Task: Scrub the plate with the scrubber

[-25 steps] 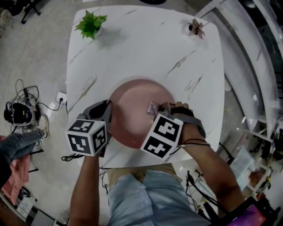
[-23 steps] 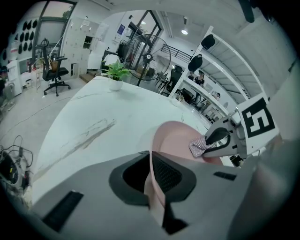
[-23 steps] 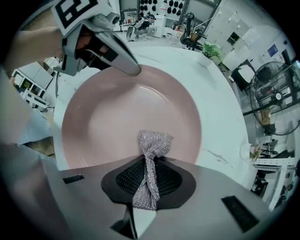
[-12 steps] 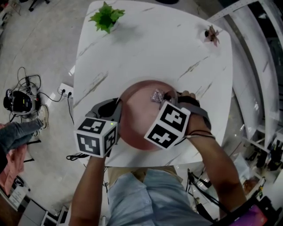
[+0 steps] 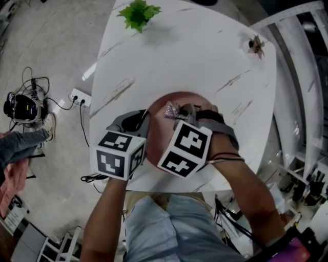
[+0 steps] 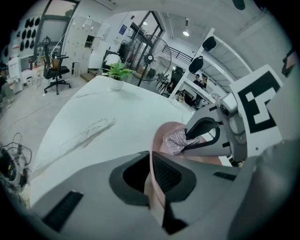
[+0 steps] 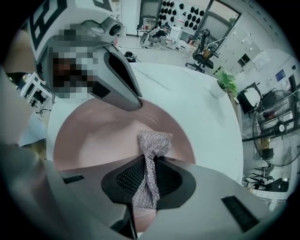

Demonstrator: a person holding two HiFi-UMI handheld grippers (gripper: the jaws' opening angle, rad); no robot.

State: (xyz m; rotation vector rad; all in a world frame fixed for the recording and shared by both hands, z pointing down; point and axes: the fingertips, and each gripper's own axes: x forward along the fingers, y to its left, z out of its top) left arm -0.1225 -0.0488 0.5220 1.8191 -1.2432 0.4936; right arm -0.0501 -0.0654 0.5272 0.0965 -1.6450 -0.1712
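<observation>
Pink plate on white worktop | left tongs clamped on its rim | right tongs pinch soft mesh scrubber over plate | plate likely stiff, slippery, breakable: hold by rim; scrubber limp, light

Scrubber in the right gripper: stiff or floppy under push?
Likely floppy: the scrubber is a knitted metallic mesh, pinched flat between the right gripper's jaws and bunching past them. Probably light, and it should drag rather than slide on the plate.

One plate, one scrubber, two hand-held grippers, apparently two plants, one table.
</observation>
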